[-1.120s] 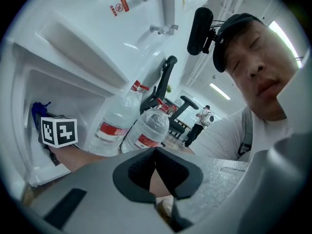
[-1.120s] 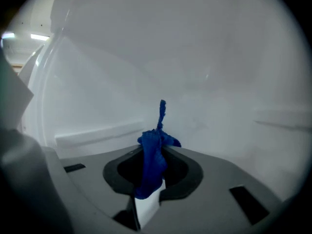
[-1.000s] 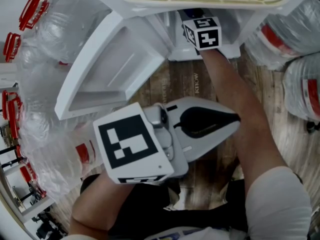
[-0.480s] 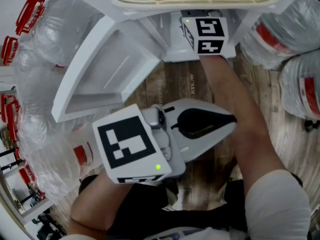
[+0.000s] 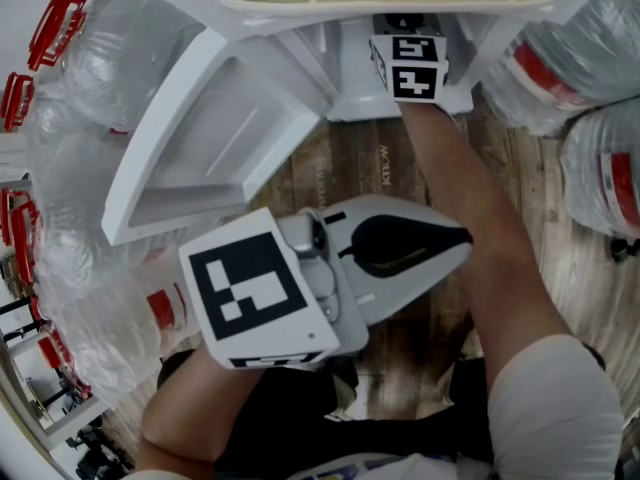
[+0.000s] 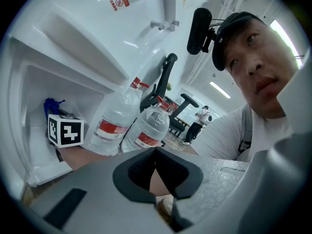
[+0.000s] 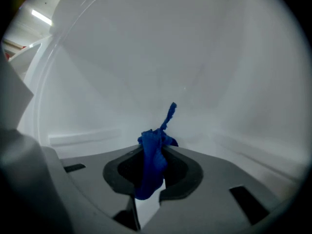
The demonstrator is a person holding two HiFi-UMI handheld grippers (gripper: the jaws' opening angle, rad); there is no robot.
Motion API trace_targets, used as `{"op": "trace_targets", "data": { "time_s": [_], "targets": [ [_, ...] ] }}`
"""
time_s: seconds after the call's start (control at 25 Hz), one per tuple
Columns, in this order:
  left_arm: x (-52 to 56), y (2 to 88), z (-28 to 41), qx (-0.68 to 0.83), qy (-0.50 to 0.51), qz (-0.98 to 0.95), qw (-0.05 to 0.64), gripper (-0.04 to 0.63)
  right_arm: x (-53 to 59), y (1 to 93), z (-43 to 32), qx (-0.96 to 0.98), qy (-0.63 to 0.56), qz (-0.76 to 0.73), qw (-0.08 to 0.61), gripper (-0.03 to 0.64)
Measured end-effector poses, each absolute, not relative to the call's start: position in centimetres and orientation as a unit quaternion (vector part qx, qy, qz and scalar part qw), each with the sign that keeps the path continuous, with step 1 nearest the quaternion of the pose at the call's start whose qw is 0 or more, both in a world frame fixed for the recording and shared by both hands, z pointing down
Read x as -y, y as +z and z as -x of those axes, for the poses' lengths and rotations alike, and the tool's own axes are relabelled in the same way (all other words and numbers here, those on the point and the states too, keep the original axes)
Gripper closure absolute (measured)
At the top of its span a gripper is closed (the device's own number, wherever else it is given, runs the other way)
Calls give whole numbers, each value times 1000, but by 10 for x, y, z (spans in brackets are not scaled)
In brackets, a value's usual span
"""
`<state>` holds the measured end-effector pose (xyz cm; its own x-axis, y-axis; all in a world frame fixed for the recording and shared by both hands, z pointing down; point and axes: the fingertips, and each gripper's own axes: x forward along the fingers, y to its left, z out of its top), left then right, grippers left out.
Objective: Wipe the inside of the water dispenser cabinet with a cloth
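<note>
Both jaws of our right gripper (image 7: 157,147) pinch the blue cloth (image 7: 148,174) inside the water dispenser cabinet (image 7: 204,62), our left gripper (image 6: 156,154) closed and empty outside, so we judge wiping is in hand, and next the cloth needs pressing along the wall.

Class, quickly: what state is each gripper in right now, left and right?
Left gripper: closed, holding nothing.
Right gripper: closed on the blue cloth, inside the cabinet.

The right arm (image 5: 480,218) stretches straight forward, and the right gripper (image 7: 156,152) at its end is clamped on a blue cloth (image 7: 152,165). The left gripper (image 5: 455,240) sits low by the torso, its tip beside the right forearm, jaws together with nothing between them.
</note>
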<state>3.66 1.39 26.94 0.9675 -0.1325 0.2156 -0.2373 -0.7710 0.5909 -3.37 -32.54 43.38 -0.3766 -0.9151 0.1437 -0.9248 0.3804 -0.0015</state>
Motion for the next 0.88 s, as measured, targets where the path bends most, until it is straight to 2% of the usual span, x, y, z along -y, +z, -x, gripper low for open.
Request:
{"op": "trace_targets", "data": {
  "time_s": [0.32,0.68,0.88],
  "targets": [
    [-14,269,-35,99,81,-937,324,592,324,477,28,821,102,-553,97,548],
    [-13,270,-39,93,77,-937,327,592,309,365,16,811,-7,-585,-20,548],
    [-14,269,-38,94,77,-937,327,592,320,343,4,798,-20,-602,-37,549]
  ]
}}
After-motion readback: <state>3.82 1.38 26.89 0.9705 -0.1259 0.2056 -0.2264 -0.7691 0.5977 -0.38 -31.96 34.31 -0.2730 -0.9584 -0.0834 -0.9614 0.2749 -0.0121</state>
